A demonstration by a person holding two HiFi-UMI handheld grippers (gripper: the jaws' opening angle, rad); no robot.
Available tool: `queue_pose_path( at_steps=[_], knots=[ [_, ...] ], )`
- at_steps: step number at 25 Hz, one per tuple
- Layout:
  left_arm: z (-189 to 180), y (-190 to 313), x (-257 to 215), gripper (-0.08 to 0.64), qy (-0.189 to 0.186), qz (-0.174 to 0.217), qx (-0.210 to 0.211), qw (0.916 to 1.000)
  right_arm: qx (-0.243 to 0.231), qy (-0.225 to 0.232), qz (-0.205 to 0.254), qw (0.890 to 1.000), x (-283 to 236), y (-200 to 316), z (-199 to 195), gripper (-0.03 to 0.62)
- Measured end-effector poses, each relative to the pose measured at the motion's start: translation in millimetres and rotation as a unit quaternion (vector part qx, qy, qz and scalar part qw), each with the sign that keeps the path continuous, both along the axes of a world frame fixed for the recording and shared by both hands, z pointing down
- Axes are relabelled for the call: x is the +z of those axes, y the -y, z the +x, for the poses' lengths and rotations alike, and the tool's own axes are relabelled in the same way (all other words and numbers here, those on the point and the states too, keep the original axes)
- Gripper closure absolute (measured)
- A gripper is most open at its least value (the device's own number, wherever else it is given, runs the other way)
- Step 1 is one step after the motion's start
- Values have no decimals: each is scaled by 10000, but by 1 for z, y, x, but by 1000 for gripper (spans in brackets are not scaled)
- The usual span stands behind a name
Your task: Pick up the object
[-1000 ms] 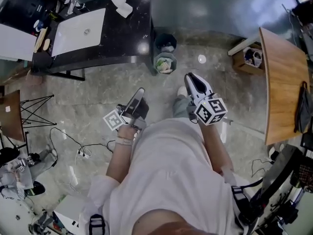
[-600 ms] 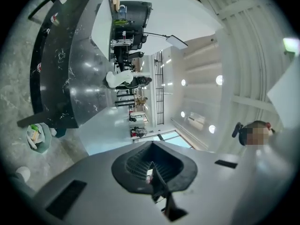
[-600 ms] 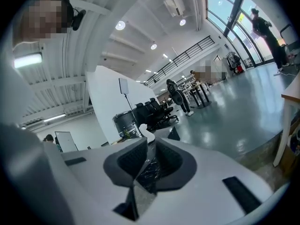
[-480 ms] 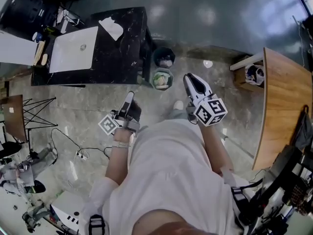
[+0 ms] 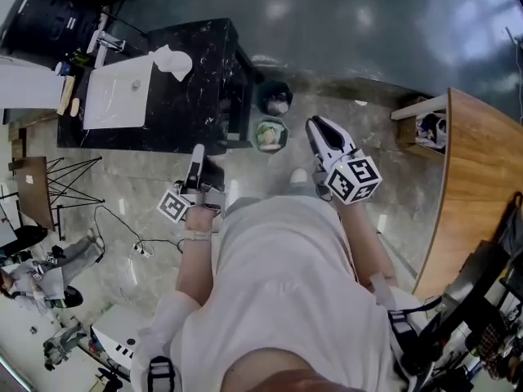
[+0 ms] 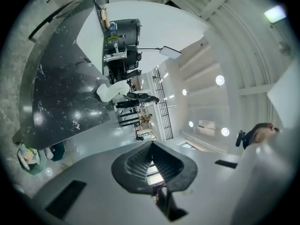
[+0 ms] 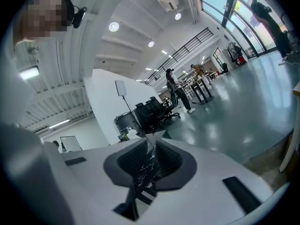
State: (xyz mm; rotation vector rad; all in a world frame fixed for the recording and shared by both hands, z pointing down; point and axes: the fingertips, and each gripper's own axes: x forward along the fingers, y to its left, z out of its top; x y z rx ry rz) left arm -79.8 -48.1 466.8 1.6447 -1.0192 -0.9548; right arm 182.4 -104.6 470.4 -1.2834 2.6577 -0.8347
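Note:
A crumpled white cloth or paper [image 5: 173, 60] lies on the black marble counter [image 5: 204, 96], beside the white sink [image 5: 121, 92]. In the left gripper view the same white lump [image 6: 110, 92] sits near the counter's far edge [image 6: 56, 97]. My left gripper [image 5: 196, 150] hangs over the floor just short of the counter's near edge, shut and empty, its jaws [image 6: 151, 144] together. My right gripper [image 5: 315, 125] is held out over the floor to the right of the bins, shut with nothing in it, and it looks across the hall [image 7: 151, 142].
A dark bin [image 5: 276, 96] and a green-rimmed bin [image 5: 270, 133] with rubbish stand at the counter's right end. A wooden table [image 5: 478, 170] curves along the right, with a box [image 5: 426, 127] beside it. Cables [image 5: 135, 250] and a wire stand [image 5: 69, 193] are on the floor at left.
The view has swung, and the counter now sits closer to my left gripper. That gripper has moved left toward the counter's near edge. The right gripper has hardly shifted.

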Motion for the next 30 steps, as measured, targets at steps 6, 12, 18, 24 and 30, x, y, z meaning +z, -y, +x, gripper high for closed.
queue_pose_path(
  at_steps=[6, 12, 18, 24, 30],
  knots=[
    [-1, 18, 4, 553, 362, -79, -161, 9992, -86, 40, 107, 9999, -6, 9, 5, 525],
    [-9, 39, -1, 552, 386, 78, -104, 9992, -213, 57, 101, 9997, -13, 15, -16, 525],
    [-31, 66, 14, 552, 1091, -129, -53, 9939, -338, -90, 218, 9992, -33, 16, -48, 525],
    [-61, 98, 47, 440, 1940, -474, -157, 9797, -437, -232, 328, 9982, -50, 22, -79, 525],
    [-94, 137, 68, 396, 3628, -765, -382, 9279, -574, -446, 305, 9969, -51, 32, -109, 525]
  ],
)
